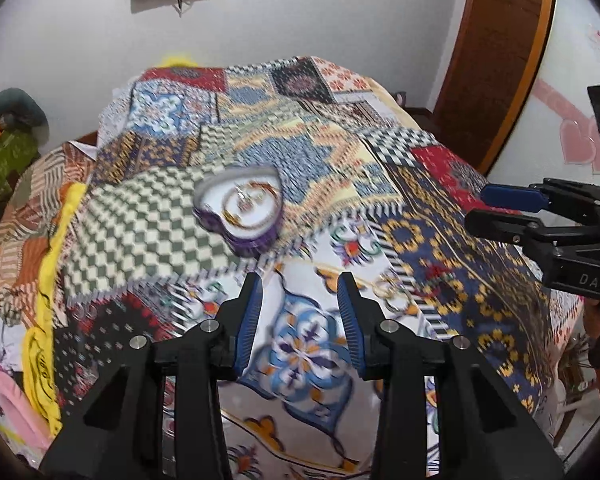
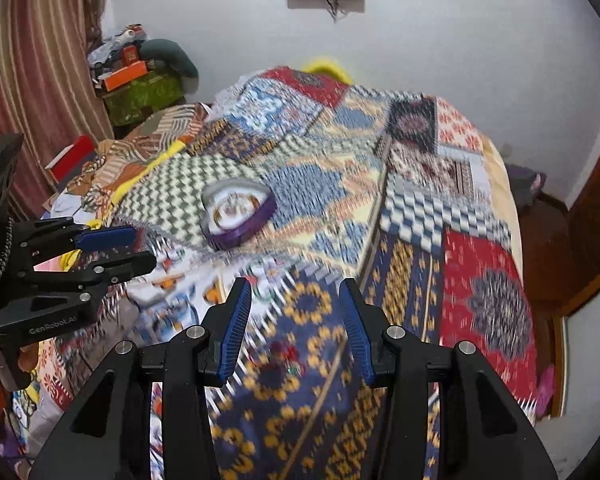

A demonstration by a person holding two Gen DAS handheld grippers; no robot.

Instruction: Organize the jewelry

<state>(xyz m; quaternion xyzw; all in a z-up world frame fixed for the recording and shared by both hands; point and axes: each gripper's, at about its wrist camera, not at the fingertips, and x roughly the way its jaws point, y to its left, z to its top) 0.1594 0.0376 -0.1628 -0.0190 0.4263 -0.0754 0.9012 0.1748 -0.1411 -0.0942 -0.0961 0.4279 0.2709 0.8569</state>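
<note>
Left wrist: left gripper point(image 1: 300, 284) fingers wide, empty; heart-shaped jewelry box point(image 1: 239, 210) open on the bed point(image 1: 440, 216), just beyond.

Right wrist: right gripper point(image 2: 294, 292) wide, empty; box far-left.

Blurry frames: slow down, approach from above.

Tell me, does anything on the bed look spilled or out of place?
Nothing stands out. The heart-shaped box sits open on the patchwork bedspread with gold jewelry inside; blur hides finer detail.
</note>
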